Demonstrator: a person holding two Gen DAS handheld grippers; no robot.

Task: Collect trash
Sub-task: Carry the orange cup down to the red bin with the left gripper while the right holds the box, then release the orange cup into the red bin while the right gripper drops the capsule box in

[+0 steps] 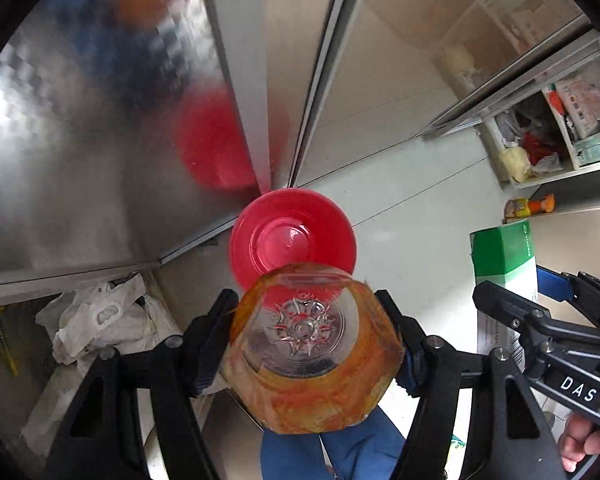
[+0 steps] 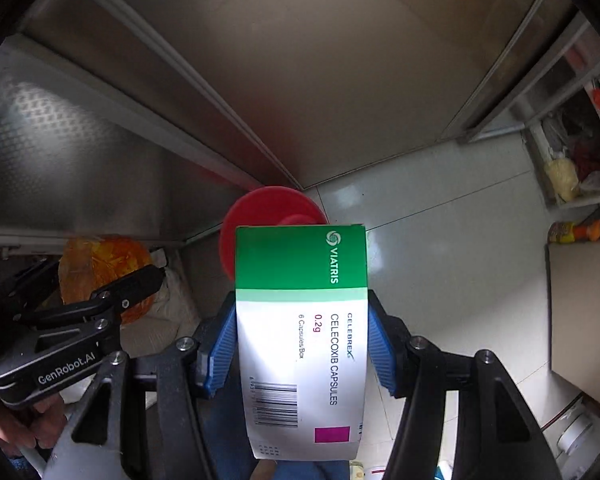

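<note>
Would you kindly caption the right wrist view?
Right hand-held gripper holds a medicine box above a red bin.

The jar [image 1: 314, 350] is clear glossy plastic smeared orange. At its twelve o'clock the red bin [image 1: 292, 236] shines as smooth plastic. The box [image 2: 302, 340] is matt printed cardboard. Brushed metal panels [image 1: 100, 160] gleam; the floor tiles [image 1: 412, 216] look glossy and smooth.

I see a clear plastic bottle [image 1: 314, 346] with an orange label, base toward my camera, clamped between the left gripper [image 1: 314, 340] pads. A green-and-white medicine box [image 2: 302, 336], barcode end nearest me, sits pinched between the right gripper [image 2: 302, 340] pads. A red bin [image 1: 292, 232] stands on the floor just past both sets of fingertips.
</note>
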